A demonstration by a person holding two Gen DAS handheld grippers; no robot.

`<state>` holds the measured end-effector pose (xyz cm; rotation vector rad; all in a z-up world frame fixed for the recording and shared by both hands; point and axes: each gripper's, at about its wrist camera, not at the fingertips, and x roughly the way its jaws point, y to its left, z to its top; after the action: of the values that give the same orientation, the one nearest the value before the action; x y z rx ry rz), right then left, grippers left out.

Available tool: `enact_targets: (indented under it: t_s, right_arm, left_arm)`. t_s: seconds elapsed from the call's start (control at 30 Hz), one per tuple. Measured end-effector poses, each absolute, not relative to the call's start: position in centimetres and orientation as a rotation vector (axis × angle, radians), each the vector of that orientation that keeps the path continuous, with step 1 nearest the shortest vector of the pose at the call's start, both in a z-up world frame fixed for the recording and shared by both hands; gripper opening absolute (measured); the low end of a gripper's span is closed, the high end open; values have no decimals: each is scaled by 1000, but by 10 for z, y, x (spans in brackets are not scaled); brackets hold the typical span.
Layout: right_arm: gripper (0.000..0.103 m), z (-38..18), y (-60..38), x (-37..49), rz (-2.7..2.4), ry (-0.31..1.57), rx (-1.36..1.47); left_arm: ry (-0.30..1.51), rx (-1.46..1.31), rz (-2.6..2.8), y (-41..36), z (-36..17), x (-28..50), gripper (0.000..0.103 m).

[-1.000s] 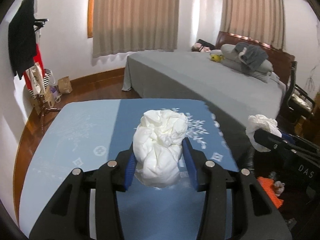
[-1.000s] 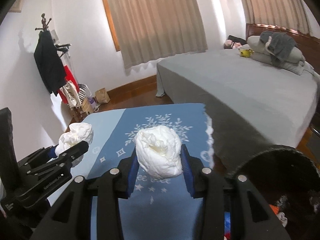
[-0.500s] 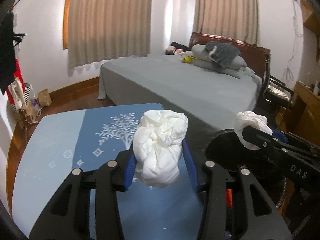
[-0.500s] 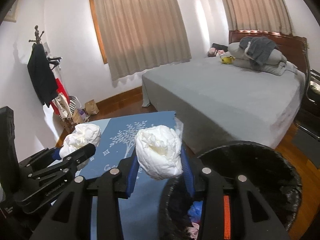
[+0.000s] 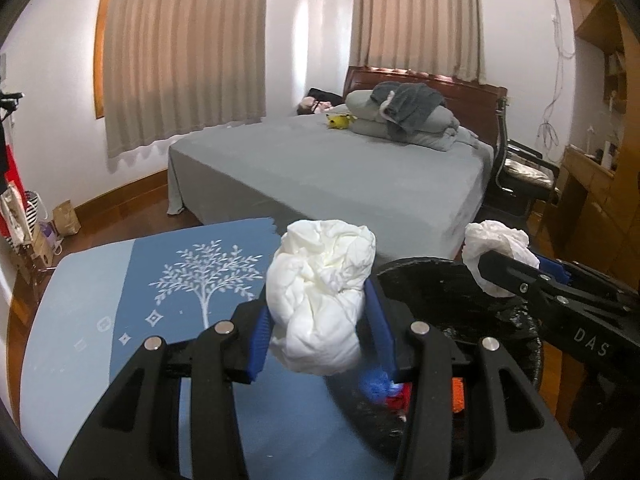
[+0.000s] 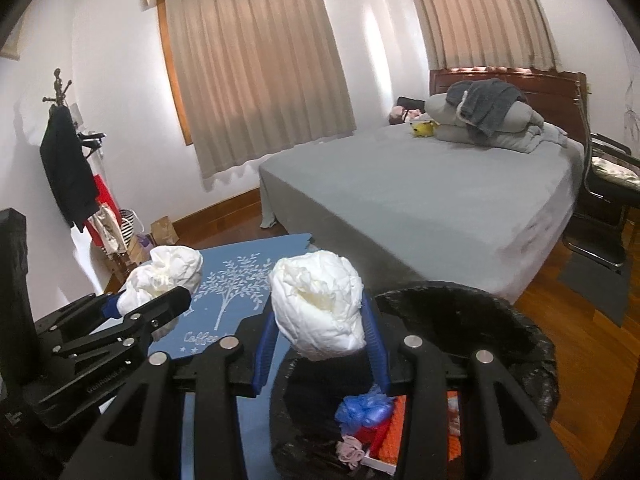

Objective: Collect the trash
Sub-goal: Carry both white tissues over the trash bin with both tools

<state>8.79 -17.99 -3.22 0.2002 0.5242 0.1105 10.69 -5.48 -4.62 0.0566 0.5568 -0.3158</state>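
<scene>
My left gripper (image 5: pixel 318 332) is shut on a crumpled white paper wad (image 5: pixel 322 292), held above the right edge of the blue table (image 5: pixel 100 304) beside the black-lined trash bin (image 5: pixel 448 300). My right gripper (image 6: pixel 320 334) is shut on a second white paper wad (image 6: pixel 320 304), held over the near rim of the trash bin (image 6: pixel 480 320). The bin holds blue, red and orange rubbish. The left gripper and its wad (image 6: pixel 164 278) show at the left of the right wrist view; the right gripper's wad (image 5: pixel 496 248) shows at the right of the left wrist view.
A grey bed (image 6: pixel 420 192) stands behind the bin. A chair (image 6: pixel 604 200) is at the right, a coat rack (image 6: pixel 64 152) with bags by the left wall. The wooden floor (image 6: pixel 592 352) lies right of the bin.
Both grippers have moved right from over the table toward the trash bin, each still holding its paper wad. The bin has come fully into view.
</scene>
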Motion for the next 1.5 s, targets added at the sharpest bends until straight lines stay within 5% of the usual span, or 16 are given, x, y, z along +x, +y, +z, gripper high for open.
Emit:
enact_targets:
  t_s: [1.5]
  right_arm:
    - [40,-62,-273,53,-105,580,231]
  left_arm:
    - [614,134,-527,-158,-92,117,43]
